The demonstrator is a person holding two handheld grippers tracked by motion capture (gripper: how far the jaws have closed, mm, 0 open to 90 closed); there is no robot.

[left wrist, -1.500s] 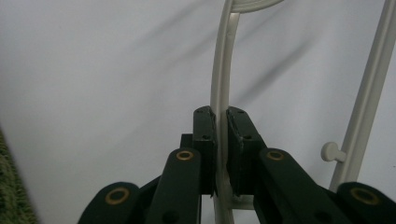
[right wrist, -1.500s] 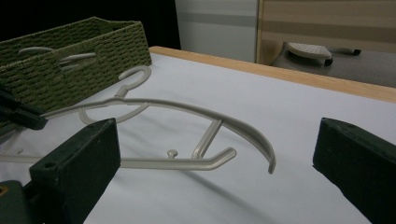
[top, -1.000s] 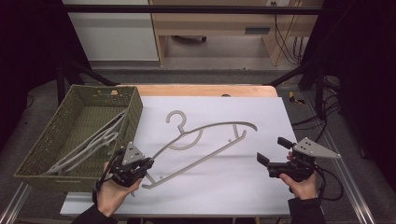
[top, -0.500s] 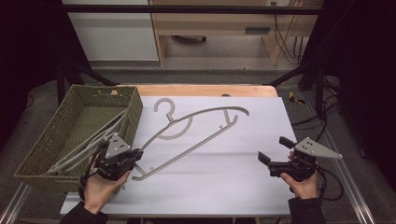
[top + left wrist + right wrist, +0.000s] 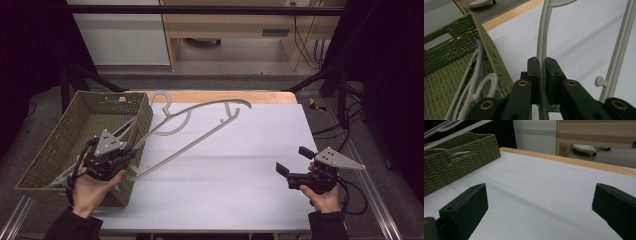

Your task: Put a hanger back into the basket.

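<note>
Hanger [image 5: 200,127] clamped in left gripper [image 5: 112,159] at basket [image 5: 60,145] edge, right gripper [image 5: 295,167] open over bare table [image 5: 240,170].

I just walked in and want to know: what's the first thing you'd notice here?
A big pale hanger held slanting over the white table, pinched at one end by the left gripper. Beside it, at the table's left, sits a green woven basket with more hangers inside. The right gripper waits open at the right.

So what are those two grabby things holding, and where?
The left gripper holds the white hanger, its jaws pinched shut on one curved arm near its lower end. The right gripper holds nothing; its jaws are open.
</note>
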